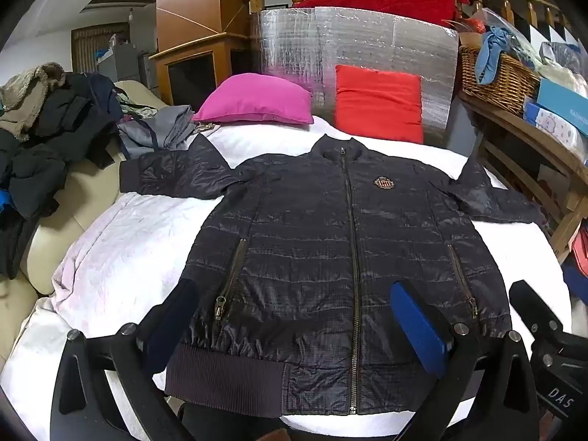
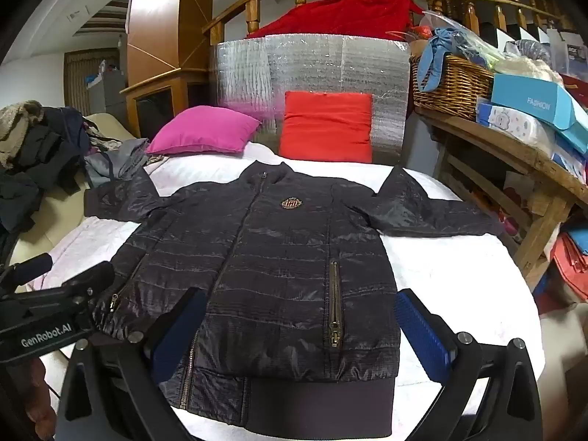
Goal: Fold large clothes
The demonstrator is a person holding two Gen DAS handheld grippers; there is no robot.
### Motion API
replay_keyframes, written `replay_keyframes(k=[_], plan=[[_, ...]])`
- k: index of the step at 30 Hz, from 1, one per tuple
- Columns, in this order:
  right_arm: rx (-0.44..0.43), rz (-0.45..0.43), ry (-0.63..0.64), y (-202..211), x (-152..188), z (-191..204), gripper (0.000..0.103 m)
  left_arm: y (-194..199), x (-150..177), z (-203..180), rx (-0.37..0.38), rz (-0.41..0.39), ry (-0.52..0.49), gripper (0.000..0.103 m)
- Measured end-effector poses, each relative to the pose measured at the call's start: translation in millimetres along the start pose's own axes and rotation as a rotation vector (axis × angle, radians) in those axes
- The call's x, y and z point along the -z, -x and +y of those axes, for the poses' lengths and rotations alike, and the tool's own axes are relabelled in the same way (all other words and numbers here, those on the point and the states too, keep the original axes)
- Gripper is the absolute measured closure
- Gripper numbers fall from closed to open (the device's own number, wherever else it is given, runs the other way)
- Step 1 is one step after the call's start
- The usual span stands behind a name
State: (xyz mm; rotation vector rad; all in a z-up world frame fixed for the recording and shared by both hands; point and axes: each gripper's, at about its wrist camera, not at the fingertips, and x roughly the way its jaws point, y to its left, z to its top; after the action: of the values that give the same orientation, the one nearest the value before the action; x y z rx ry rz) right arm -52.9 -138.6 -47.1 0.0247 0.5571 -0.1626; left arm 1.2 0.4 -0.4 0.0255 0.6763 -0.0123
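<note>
Quilted shell: dark padded jacket [image 1: 330,250], zipped up, lies face-up and flat on the white bed cover [image 1: 121,242], collar at 12 o'clock, ribbed hem at 6 o'clock, sleeves spread toward 9 and 3 o'clock.
Left tool: left tool [image 1: 290,319] is spread wide, holding nothing; it hovers over the hem with blue pads either side of the zip line.
Right tool: right tool [image 2: 297,330] is likewise spread wide and empty, over the hem half with the right pocket zip.
Step in hand: judged as the start, with nothing folded yet; a sleeve or side panel probably goes first.
Doing it well: pinch only the shell fabric at a cuff or shoulder seam, lift low, and carry the sleeve across the chest so it lands straight along the body. The slick fabric may slide on the cover, so keep the other tool pressing the body down. Smooth trapped air before the next fold.
Left view only: fuller clothes pile [image 1: 40,136] on the sofa at 9 o'clock; the right tool's body pokes in at 4 o'clock.
Right view only: the sleeve at 3 o'clock shows whole to its cuff; boxes [image 2: 533,110] on the wooden shelf read clearer; the left tool's body sits at 8 o'clock.
Both views: pink cushion [image 1: 253,99] and red cushion [image 1: 378,103] beyond the collar at 12 o'clock.
</note>
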Motion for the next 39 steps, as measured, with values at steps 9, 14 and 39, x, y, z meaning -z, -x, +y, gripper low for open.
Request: replay_keyframes(k=[9,14,39], plan=[[0.005,0.02,0.004,-16.1,-9.9,-11.0,0.0,-2.4,-4.3,3.9,0.032,0.016,0.018,0.0],[0.023,0.0,0.003,-2.7,-3.3,1.0,0.0,-6.8,1.8,5.0,-0.002,0.005,0.017,0.0],[0.028,-0.003,0.001,-3.3,-1.4,0.0,0.0,-7.9,4.8,1.7,-0.01,0.025,-0.011,0.0]])
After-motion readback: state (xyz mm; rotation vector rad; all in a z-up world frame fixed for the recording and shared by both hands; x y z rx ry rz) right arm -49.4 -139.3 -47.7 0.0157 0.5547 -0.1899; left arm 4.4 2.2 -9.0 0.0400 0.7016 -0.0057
